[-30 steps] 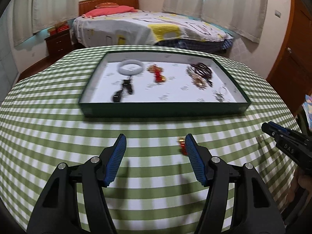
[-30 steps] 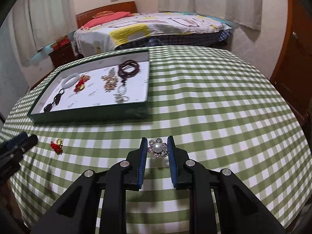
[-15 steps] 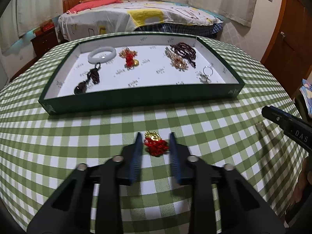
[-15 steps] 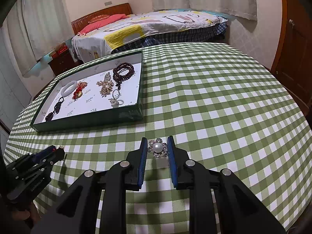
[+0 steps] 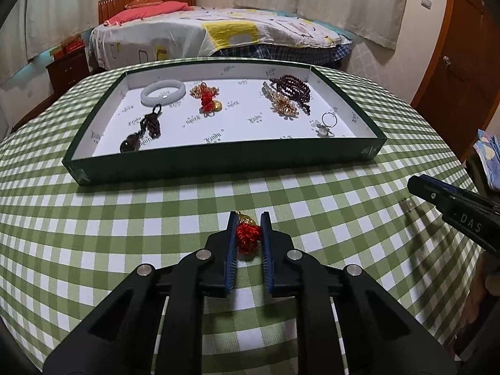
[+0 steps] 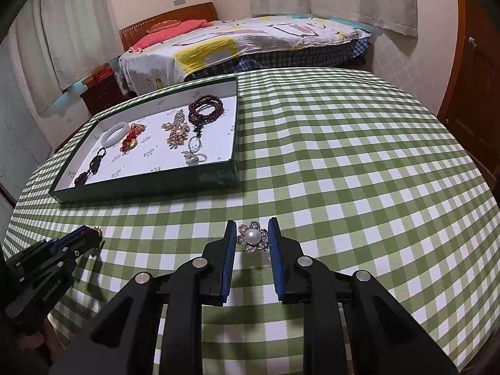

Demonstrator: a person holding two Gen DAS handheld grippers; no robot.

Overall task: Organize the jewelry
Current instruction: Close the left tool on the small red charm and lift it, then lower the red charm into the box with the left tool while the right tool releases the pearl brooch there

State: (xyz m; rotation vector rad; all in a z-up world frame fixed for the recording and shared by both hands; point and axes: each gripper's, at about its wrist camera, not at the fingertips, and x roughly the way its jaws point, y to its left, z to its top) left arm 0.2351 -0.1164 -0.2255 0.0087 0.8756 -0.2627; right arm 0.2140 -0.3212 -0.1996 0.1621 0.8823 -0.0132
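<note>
My left gripper (image 5: 248, 218) is shut on a red knotted charm with a gold bead (image 5: 247, 234), just above the green checked tablecloth. It also shows in the right wrist view (image 6: 87, 234). My right gripper (image 6: 251, 226) is shut on a pearl flower brooch (image 6: 252, 240) and also shows in the left wrist view (image 5: 420, 182). The green jewelry tray (image 5: 218, 159) with a white floor lies ahead; it also shows in the right wrist view (image 6: 150, 190). It holds a white bangle (image 5: 162, 92), a dark pendant (image 5: 142, 131), a red and gold charm (image 5: 207, 100), a gold brooch (image 5: 282, 103), dark red beads (image 5: 292, 89) and a ring (image 5: 326, 123).
The round table (image 6: 359, 156) is covered in green checked cloth. Behind it stand a bed (image 5: 218, 34), a wooden nightstand (image 5: 67, 65) and curtains. A brown door (image 5: 465, 47) is at the right.
My left gripper moved over the red charm, closed from wide open and now grips it. The right gripper keeps its hold on the pearl brooch and has shifted slightly.
</note>
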